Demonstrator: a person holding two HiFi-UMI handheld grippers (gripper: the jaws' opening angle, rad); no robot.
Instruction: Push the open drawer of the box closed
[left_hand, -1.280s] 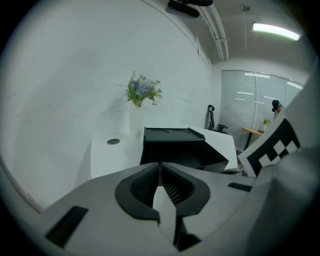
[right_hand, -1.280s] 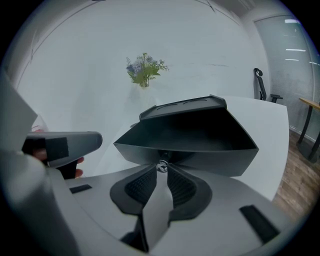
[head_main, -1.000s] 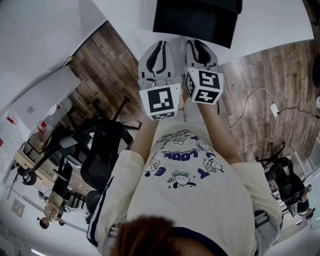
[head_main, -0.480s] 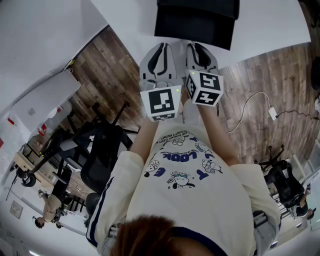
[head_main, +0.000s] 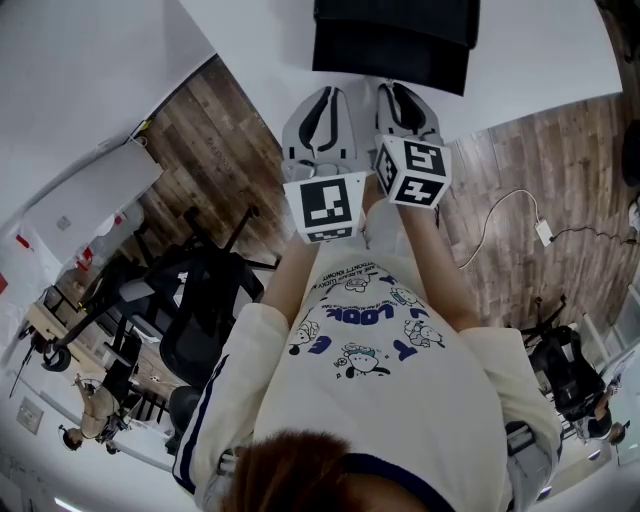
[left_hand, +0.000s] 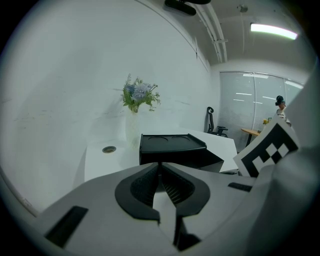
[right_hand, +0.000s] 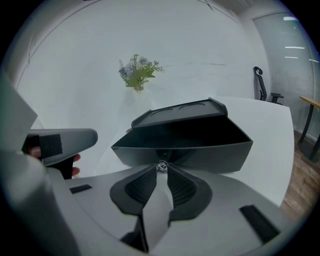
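Observation:
A black box (head_main: 395, 40) stands on the white table (head_main: 540, 60) at the top of the head view, its drawer (right_hand: 185, 145) pulled out towards me. My right gripper (right_hand: 161, 167) is shut, and its tips touch the drawer front at a small shiny knob (right_hand: 161, 164). My left gripper (left_hand: 160, 164) is shut with nothing in it, and the box (left_hand: 172, 150) lies a short way beyond its tips. Seen from the head, the left gripper (head_main: 322, 92) and the right gripper (head_main: 400, 86) sit side by side just before the box.
A vase of flowers (left_hand: 139, 97) stands behind the box by the wall. A round grommet (left_hand: 109, 149) is set in the tabletop left of the box. Office chairs (head_main: 200, 300) and a cable (head_main: 500, 200) lie on the wooden floor below.
Both grippers have crept slightly forward towards the box. Otherwise nothing has visibly changed.

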